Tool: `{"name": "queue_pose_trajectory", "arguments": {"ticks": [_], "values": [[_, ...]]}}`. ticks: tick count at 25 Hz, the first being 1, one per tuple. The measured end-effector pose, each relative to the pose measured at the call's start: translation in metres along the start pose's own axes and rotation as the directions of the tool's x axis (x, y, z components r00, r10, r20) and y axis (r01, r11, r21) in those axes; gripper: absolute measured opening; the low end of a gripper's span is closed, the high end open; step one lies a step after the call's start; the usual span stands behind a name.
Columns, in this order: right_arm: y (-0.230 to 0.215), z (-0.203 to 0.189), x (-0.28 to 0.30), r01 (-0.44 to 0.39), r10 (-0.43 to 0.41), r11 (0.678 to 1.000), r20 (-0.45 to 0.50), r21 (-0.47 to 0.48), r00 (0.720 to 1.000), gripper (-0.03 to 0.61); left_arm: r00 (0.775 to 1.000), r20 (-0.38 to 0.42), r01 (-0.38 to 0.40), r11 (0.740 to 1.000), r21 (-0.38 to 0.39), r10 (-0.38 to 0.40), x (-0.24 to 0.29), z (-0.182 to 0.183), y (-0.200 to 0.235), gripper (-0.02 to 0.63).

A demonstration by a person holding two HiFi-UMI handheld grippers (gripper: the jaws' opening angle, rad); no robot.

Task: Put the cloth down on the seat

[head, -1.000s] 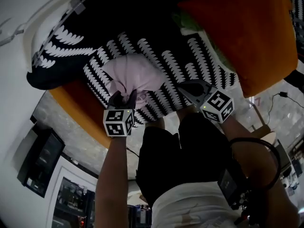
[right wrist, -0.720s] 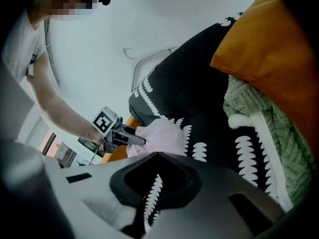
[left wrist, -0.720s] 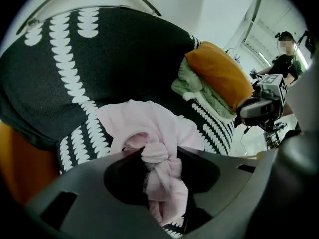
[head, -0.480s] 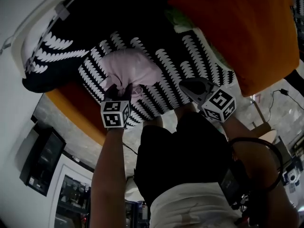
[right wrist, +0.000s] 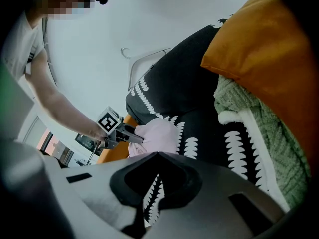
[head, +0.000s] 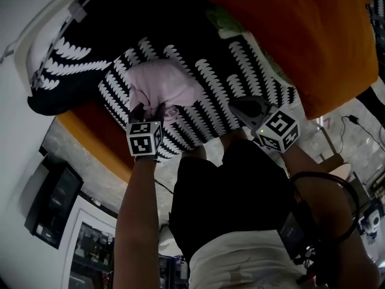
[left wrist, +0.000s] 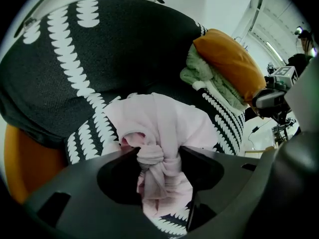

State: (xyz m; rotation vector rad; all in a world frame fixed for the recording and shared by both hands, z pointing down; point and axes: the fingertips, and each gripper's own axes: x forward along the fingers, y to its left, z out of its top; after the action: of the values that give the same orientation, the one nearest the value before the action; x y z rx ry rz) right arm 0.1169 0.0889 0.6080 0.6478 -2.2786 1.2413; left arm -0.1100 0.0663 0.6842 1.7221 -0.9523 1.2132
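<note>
Now the left gripper sits a little further in over the seat than a second ago. The pink cloth has gone with it, away from the front edge.

- Cloth bundle rests on the black-and-white patterned cover, most of it spread and slack. Only the near end is gathered up.
- Left gripper view: jaws clenched on that gathered end, a twisted, knot-like bunch of pink fabric squeezed between them. Not released.
- Shift over the last second is small, more a nudge forward than a carry. Cloth shape is about the same, a rounded heap.
- Right gripper has hardly moved. It hangs over the front of the seat, well apart from the cloth. Its own view shows the jaws closed together with nothing between them, only the patterned cover beyond.

Reading: the cloth looks to be down on the seat already, its weight on the cover. What remains, by my judgement, is opening the left jaws and drawing back without dragging the bunch along. The twisted end could cling to a jaw.

Count:
- cloth: one, pink
- grippers: two, one marker cube on each
- seat: one, with the patterned cover over an orange base
- orange cushion: one, at the far right of the seat
- green knitted throw: one, tucked under the cushion
</note>
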Motion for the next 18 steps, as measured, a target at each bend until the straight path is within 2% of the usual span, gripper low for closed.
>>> {"name": "queue_pose_trajectory", "arguments": {"ticks": [10, 15, 18], "values": [[0.022, -0.015, 0.007, 0.022, -0.022, 1.000, -0.012, -0.015, 1.000, 0.015, 0.993, 0.082, -0.078, 0.989, -0.123, 0.088, -0.023, -0.006, 0.013, 0.282], [0.014, -0.031, 0.023, -0.087, 0.087, 0.994, 0.010, 0.062, 0.996, 0.015, 0.984, -0.003, -0.179, 0.975, -0.132, 0.180, -0.037, -0.015, 0.013, 0.282], [0.009, -0.034, 0.019, -0.105, 0.104, 0.992, 0.028, 0.071, 0.994, 0.015, 0.982, -0.001, -0.187, 0.973, -0.137, 0.189, -0.041, -0.015, 0.000, 0.281]]}}
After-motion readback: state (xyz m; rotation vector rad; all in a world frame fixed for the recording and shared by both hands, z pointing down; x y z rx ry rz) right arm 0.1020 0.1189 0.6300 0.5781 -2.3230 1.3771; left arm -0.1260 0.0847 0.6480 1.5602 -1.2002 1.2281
